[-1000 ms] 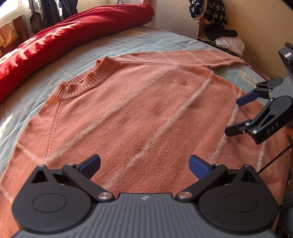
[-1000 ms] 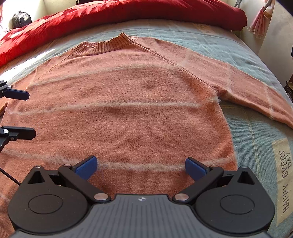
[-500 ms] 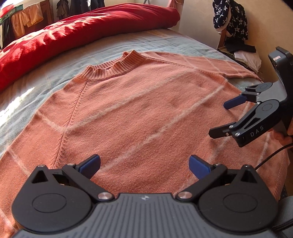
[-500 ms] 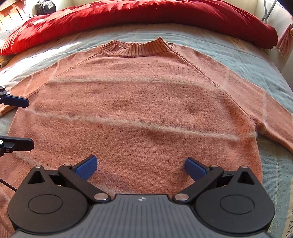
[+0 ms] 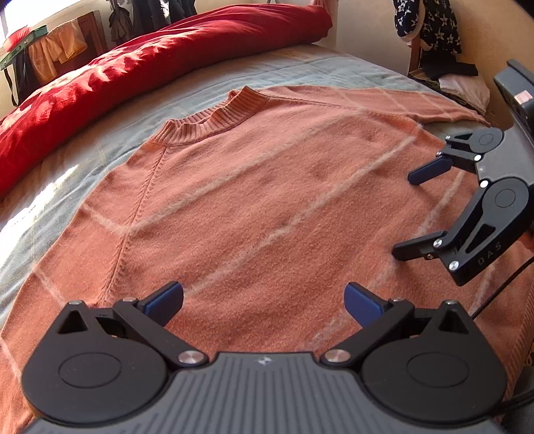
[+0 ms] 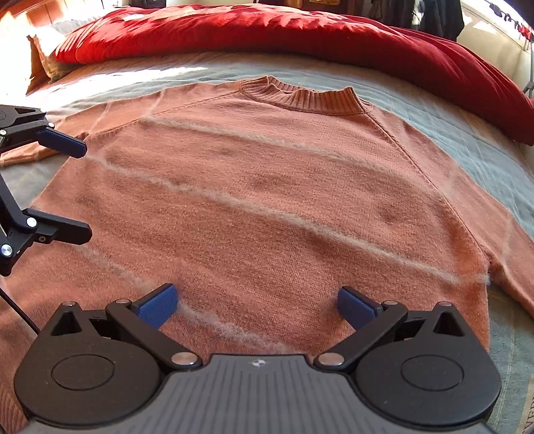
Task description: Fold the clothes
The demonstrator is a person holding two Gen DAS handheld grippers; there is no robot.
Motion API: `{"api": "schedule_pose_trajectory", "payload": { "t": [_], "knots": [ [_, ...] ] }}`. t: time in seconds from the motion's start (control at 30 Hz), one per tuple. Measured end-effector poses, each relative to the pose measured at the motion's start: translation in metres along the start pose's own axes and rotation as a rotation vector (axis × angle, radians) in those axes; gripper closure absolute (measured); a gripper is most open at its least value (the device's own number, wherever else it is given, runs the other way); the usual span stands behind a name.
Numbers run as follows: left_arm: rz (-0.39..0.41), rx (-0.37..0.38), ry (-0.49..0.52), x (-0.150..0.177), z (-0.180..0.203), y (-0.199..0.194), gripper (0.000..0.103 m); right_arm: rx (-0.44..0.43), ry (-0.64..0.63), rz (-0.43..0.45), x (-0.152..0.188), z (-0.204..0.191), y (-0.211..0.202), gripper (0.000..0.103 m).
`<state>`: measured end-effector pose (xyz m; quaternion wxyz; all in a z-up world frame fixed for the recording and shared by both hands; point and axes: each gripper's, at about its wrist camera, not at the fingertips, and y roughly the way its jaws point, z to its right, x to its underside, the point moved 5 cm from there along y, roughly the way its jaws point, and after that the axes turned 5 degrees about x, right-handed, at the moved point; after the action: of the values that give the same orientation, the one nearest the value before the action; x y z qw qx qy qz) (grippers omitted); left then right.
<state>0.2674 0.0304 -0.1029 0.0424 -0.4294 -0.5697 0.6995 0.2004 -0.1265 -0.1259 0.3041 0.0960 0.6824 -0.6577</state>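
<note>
A salmon-orange knit sweater [image 5: 253, 207] with thin pale stripes lies flat and spread out on the bed, ribbed collar [image 5: 213, 120] toward the far side. The same sweater [image 6: 267, 207] fills the right wrist view, collar [image 6: 307, 96] at the top. My left gripper [image 5: 263, 297] hovers open over the lower body of the sweater, nothing between its blue pads. My right gripper [image 6: 255, 302] is open too, above the hem area. Each gripper shows in the other's view: the right gripper [image 5: 405, 213] at the right edge, the left gripper [image 6: 83, 190] at the left edge.
A red duvet [image 5: 140, 60] is bunched along the far side of the bed; the light blue bedsheet [image 6: 484, 140] shows around the sweater. Clothes hang at the back left [image 5: 56, 53], and a star-print garment [image 5: 427, 23] hangs over piled items at the right.
Both grippers have swung inward toward the sweater's middle, so the collar has shifted right in the left view and right-centre in the right view. Both stay open.
</note>
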Motion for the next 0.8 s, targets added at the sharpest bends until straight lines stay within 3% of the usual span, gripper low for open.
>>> {"api": "schedule_pose_trajectory", "payload": {
  "t": [0.23, 0.4, 0.47, 0.6, 0.67, 0.8],
  "knots": [
    [-0.121, -0.091, -0.053, 0.049, 0.031, -0.016, 0.001, -0.045, -0.082, -0.058, 0.054, 0.011, -0.03, 0.0],
    [-0.224, -0.138, -0.191, 0.074, 0.057, -0.03, 0.001, -0.08, -0.16, -0.109, 0.085, 0.025, -0.047, 0.0],
    [-0.175, -0.166, -0.193, 0.064, 0.069, -0.036, 0.001, -0.094, -0.164, -0.091, 0.083, 0.028, -0.047, 0.0],
    [-0.063, -0.12, -0.182, 0.033, 0.093, -0.03, 0.001, -0.122, -0.171, -0.056, 0.079, 0.032, -0.048, 0.0],
    [-0.065, -0.108, -0.156, 0.03, 0.106, -0.018, 0.001, -0.136, -0.175, -0.038, 0.077, 0.035, -0.049, 0.0],
    [-0.119, -0.098, -0.206, 0.062, 0.119, -0.012, 0.001, -0.126, -0.181, -0.058, 0.1, 0.045, -0.05, 0.0]
  ]
}}
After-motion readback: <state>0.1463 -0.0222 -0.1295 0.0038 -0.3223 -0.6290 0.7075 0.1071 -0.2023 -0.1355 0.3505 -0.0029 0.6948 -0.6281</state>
